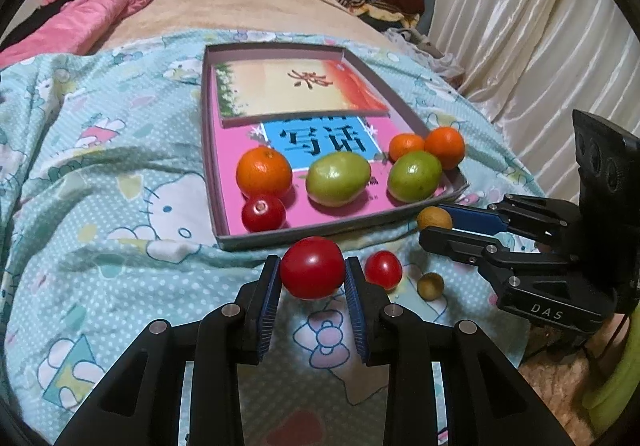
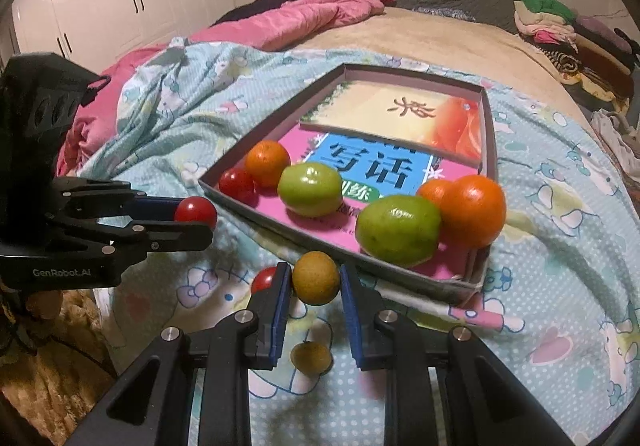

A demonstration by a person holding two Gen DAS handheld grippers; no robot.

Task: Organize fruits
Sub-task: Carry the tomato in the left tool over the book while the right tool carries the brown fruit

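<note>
- Nearest in the left wrist view, a large red tomato (image 1: 312, 268) is clamped between the fingers (image 1: 269, 296) of the left gripper (image 1: 312, 286), held clear above the patterned bedspread (image 1: 100, 166).
- In the right wrist view, a small yellow-brown fruit (image 2: 316, 278) is gripped likewise by the right gripper (image 2: 314, 286), its fingers narrowed onto the fruit.
- Two fruits are left lying on the bedspread just beyond the left gripper: a small tomato (image 1: 383, 269) and a second yellow-brown fruit (image 1: 430, 286).
- The step in hand is judged to be the carry: both fruits are grasped and lifted, neither yet placed.
- Beyond them, a shallow box (image 1: 208, 150) is seen on the bed, with two books laid flat inside.
- At its near end, three oranges (image 1: 264, 172), two green fruits (image 1: 338, 177) and one small red tomato (image 1: 263, 212) are already gathered.
- The next move is judged to call for both loads to be carried forward over the near wall of the box and lowered into free spots; the red tomato could be set beside its like at the left.
- Care is called for so that the fruits already inside are not knocked and set rolling.
</note>
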